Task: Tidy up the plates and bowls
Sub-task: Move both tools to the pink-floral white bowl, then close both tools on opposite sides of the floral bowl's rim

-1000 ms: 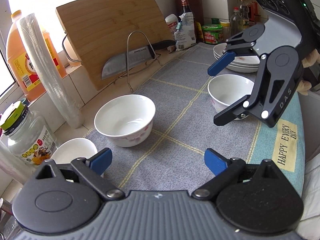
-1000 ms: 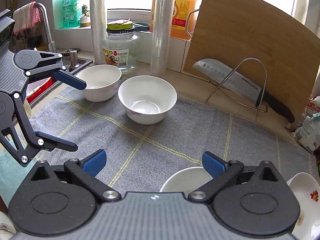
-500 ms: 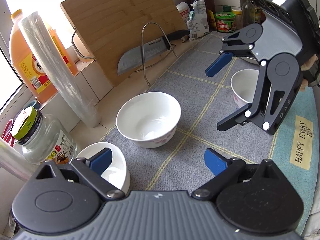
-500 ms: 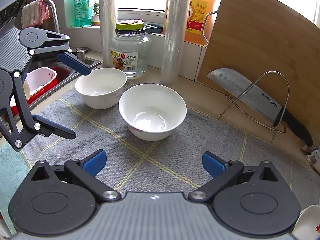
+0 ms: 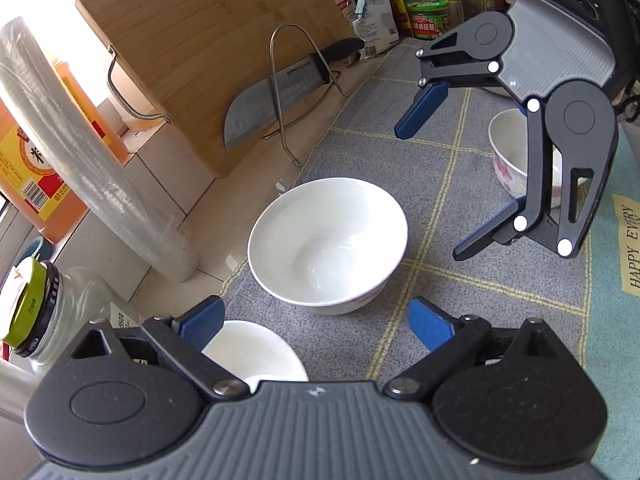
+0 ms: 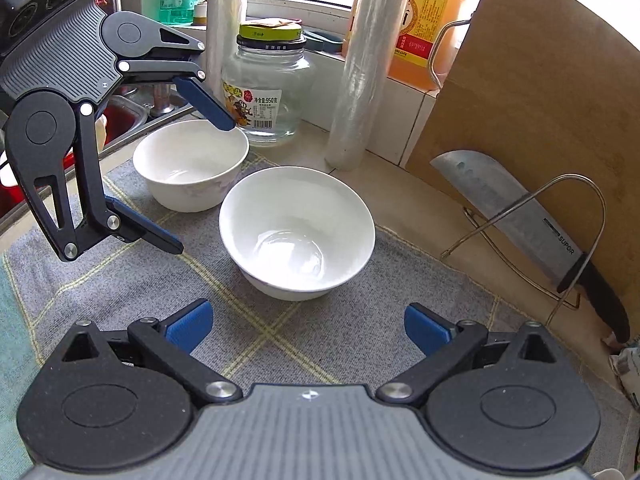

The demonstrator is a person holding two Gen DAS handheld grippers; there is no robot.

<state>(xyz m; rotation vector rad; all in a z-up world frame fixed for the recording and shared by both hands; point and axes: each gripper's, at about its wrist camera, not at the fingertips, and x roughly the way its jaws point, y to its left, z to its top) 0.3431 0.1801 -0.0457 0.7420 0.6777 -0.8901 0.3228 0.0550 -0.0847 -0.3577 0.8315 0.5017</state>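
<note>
A white bowl (image 5: 326, 240) stands on the grey checked mat (image 5: 440, 184); it also shows in the right wrist view (image 6: 296, 232). A second white bowl (image 6: 190, 164) stands to its left, partly under my left gripper (image 5: 314, 326) in the left wrist view (image 5: 256, 350). A third bowl with a pink flower print (image 5: 508, 152) sits behind my right gripper (image 5: 434, 178). Both grippers are open and empty. My left gripper (image 6: 202, 186) hovers over the second bowl. My right gripper (image 6: 306, 326) is just short of the middle bowl.
A bamboo cutting board (image 5: 208, 52) leans on the wall with a cleaver (image 5: 276, 96) on a wire stand. A film roll (image 5: 80, 152), a glass jar (image 6: 266, 88) and an oil jug (image 6: 424, 20) line the tiled ledge. A sink (image 6: 120, 112) lies at the left.
Both grippers have moved left along the counter toward the middle and left bowls. The flower bowl and plates have slid out of the right wrist view. Jaws stay open.
</note>
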